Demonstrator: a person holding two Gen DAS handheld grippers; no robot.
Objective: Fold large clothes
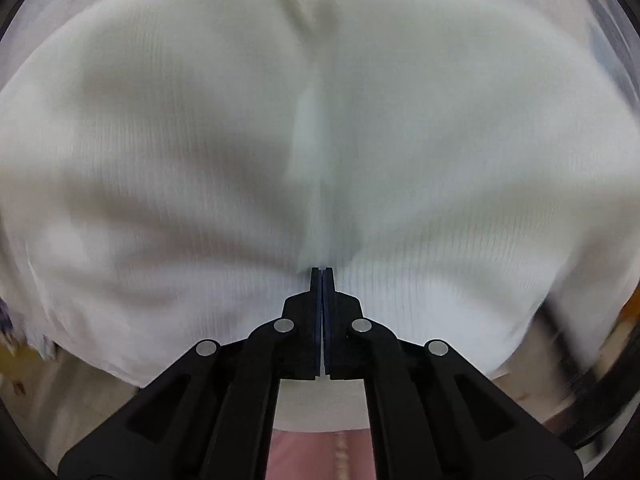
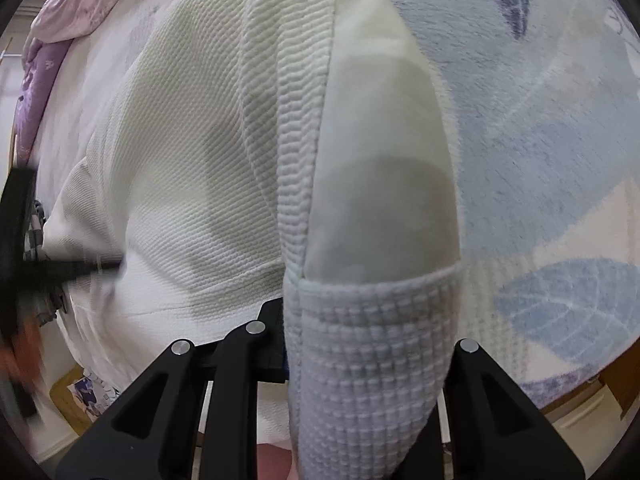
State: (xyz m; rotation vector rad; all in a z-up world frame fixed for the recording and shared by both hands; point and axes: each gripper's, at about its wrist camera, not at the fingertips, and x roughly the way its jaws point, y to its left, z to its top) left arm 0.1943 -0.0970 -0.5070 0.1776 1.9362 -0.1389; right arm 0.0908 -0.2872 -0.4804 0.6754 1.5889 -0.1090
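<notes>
A large white ribbed garment [image 1: 200, 140] fills the left wrist view, blurred by motion. My left gripper [image 1: 322, 274] is shut, its two pads pressed together at the tips, and folds in the cloth run out from that point as if a thin pinch is held. In the right wrist view the same white garment [image 2: 192, 140] lies spread, with its thick ribbed hem [image 2: 372, 340] folded over and draped between my right gripper's [image 2: 320, 320] fingers. The left finger [image 2: 272, 312] shows beside the hem. The right finger is hidden under the cloth, and the gripper is shut on the hem.
A fleecy bed cover [image 2: 540, 140] with blue leaf shapes lies under the garment on the right. Pink and purple bedding [image 2: 68, 12] is bunched at the far left. A blurred black shape [image 2: 60, 270] crosses the left edge. Pale floor [image 1: 92, 400] shows beneath the cloth.
</notes>
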